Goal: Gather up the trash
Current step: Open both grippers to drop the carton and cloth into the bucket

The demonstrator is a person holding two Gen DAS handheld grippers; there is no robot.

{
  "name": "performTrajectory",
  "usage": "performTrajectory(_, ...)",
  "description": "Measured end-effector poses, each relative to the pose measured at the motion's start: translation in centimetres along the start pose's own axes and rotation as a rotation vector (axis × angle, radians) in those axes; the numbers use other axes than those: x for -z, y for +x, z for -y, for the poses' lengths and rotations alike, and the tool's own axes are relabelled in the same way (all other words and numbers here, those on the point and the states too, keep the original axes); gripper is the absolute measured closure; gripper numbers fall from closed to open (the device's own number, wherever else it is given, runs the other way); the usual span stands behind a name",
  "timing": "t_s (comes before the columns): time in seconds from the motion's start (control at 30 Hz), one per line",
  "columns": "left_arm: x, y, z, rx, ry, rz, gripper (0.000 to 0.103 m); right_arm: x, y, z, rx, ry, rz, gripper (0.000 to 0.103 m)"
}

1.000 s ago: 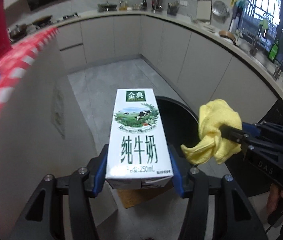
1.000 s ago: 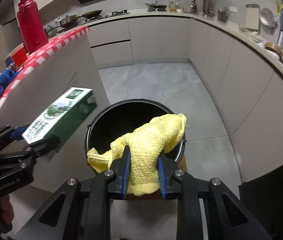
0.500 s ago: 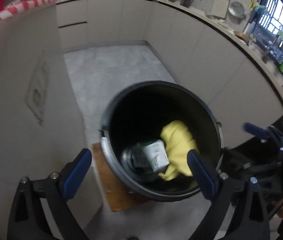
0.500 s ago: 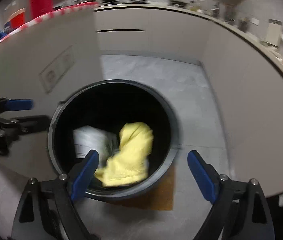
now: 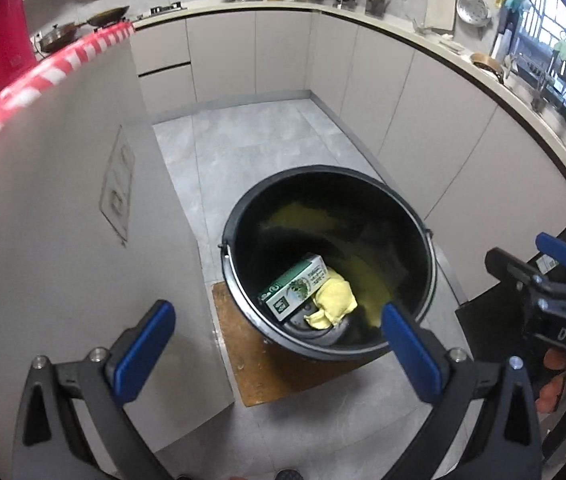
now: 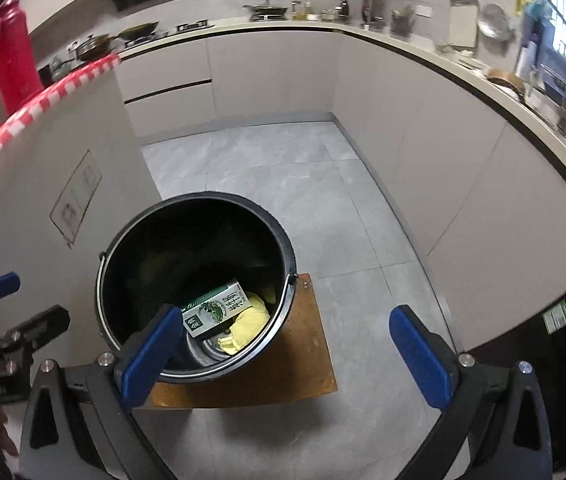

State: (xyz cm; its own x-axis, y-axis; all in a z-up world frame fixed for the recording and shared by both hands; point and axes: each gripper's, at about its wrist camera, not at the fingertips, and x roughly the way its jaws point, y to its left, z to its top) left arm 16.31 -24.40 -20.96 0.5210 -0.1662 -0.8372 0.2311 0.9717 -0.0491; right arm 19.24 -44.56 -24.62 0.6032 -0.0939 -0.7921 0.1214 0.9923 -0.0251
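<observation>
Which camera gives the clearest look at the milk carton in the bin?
The left wrist view: the carton lies unobstructed in the bin beside the yellow cloth. In the right wrist view, the carton is partly hidden behind a blue finger.

The left hand-held gripper (image 5: 275, 336) is spread wide, its blue-padded fingers (image 5: 145, 338) far apart and holding nothing. The right hand-held gripper (image 6: 283, 346) is likewise spread wide and holds nothing, its blue pads (image 6: 419, 354) far apart. Both point forward and downward, side by side, each visible at the edge of the other's view.
</observation>
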Motion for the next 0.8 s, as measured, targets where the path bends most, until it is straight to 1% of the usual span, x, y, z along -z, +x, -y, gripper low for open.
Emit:
performTrajectory(0.1,-0.5,-1.9,0.5,-0.007,0.011,0.018,0.000,0.2,-1.7,0.3,0.019,0.025,-0.006,0.000)
performTrajectory(0.17,-0.7,-3.2,0.6,0.004,0.016,0.033,0.000,0.5,-3.0,0.4,0.003,0.047,-0.015,0.000)
performTrajectory(0.27,-0.9,-4.8,0.6,0.008,0.025,0.047,0.000,0.2,-5.5,0.3,0.013,0.057,-0.015,0.000)
performTrajectory(0.37,-1.1,-6.7,0.3,0.028,0.008,0.055,0.000,0.2,-8.1,0.2,0.016,0.062,-0.008,0.000)
performTrajectory(0.43,-1.3,-8.0,0.0,0.018,0.007,0.074,0.000,0.1,-9.9,0.1,0.007,0.072,0.004,0.000)
performTrajectory(0.5,-1.6,-9.3,-0.5,0.017,-0.005,0.074,0.000,0.0,-11.2,-0.3,0.008,0.076,0.015,0.000)
performTrajectory(0.63,-2.2,-11.8,-2.1,0.002,-0.033,0.096,0.000,-0.3,-14.0,-1.3,-0.024,0.084,0.056,0.000)
performTrajectory(0.8,-2.4,-14.5,-4.8,-0.056,-0.037,0.141,0.000,-0.9,-16.9,-3.7,-0.036,0.071,0.094,0.000)
